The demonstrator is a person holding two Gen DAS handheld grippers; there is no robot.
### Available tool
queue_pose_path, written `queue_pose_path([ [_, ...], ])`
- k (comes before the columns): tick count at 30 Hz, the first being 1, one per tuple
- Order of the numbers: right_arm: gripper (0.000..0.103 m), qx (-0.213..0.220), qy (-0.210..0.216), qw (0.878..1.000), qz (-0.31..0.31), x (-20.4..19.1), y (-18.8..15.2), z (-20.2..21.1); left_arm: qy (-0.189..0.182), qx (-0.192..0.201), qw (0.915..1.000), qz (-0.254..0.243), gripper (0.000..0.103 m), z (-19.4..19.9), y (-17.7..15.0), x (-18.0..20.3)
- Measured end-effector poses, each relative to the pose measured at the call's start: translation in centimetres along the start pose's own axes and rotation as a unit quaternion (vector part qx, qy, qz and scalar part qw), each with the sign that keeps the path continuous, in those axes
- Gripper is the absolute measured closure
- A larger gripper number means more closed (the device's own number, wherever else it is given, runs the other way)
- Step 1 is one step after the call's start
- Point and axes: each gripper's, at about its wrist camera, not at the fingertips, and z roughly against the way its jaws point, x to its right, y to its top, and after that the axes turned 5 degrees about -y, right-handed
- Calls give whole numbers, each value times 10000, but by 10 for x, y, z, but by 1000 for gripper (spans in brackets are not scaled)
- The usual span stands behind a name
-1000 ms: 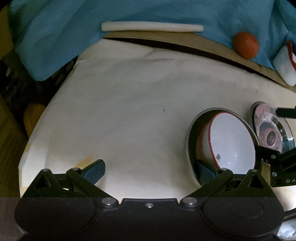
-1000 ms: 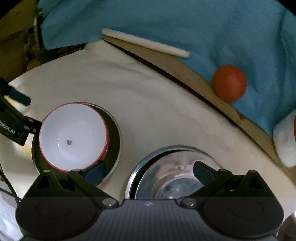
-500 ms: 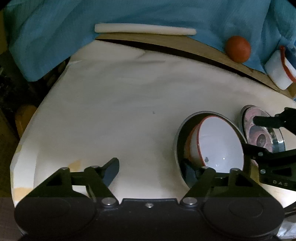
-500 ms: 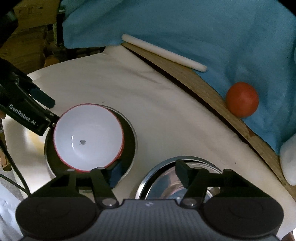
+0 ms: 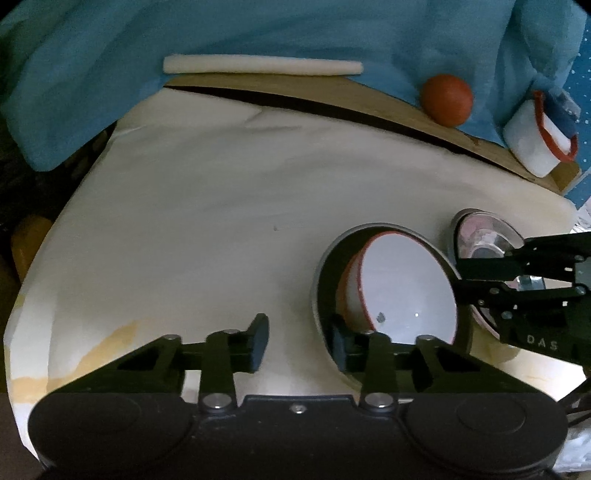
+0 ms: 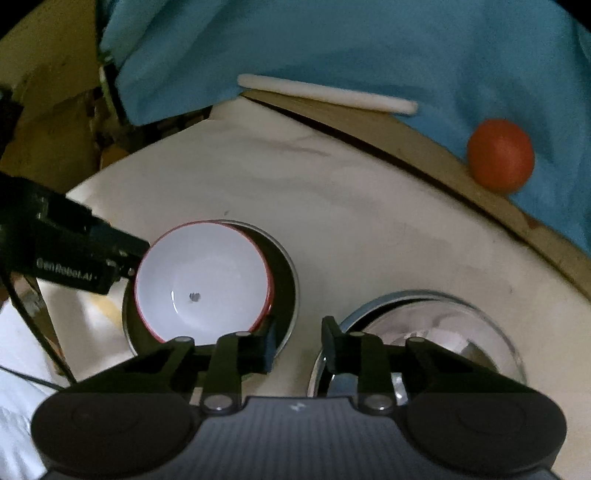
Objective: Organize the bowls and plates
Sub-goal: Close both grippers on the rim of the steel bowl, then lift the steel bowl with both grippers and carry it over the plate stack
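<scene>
**Two grippers closing on the nested bowls**

While both of our grippers hover low over the cream-covered table [image 5: 207, 206], neither holds anything. Our left gripper [image 5: 297, 341] has its jaws partly open, the right finger reaching over the near rim of the dark metal plate [image 5: 325, 258], the left finger over bare cloth. Our right gripper [image 6: 297, 343] is narrower, its jaws a small gap apart and empty; its left finger lies against the dark plate's rim, its right finger over the edge of the steel bowl [image 6: 436, 325].

We take the white red-rimmed bowl [image 6: 201, 286] as our landmark. It sits inside the dark plate, pushed toward the left gripper's side. From the left gripper it lies ahead and to the right; from the right gripper, ahead and to the left. The steel bowl stands just right of it, apart from the plate. We judge the left gripper nearer the white bowl's rim, so the coming grasp likely turns on sliding that rim between its fingers.

Behind the landmark, a red ball [image 5: 447, 99], a white rod [image 5: 262, 66] and a white tub [image 5: 535, 144] rest by the blue cloth [image 5: 258, 33].
</scene>
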Motion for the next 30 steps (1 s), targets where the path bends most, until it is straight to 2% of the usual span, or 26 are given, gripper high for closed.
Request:
queue_pose_path([
  [3,79,-68,162,9993,-328,8,0,-1,-115,15,9999,10,79,0,-1,1],
  [7,89,-126,520,9946,-892,20,-3,-4,-286,37,9995,87,90,0,-2,0],
  [17,91,-164,820,9851,-1502,34,-7,-8,-402,57,9987,316,91,-1,-3,-6],
  [25,94,-143,723,9818,-1751,31,-7,-10,-442,76,9976,536,93,-1,-3,-9],
  [30,94,-198,788,9743,-2099,34,-13,-8,-451,68,9965,695,95,0,-3,-12],
])
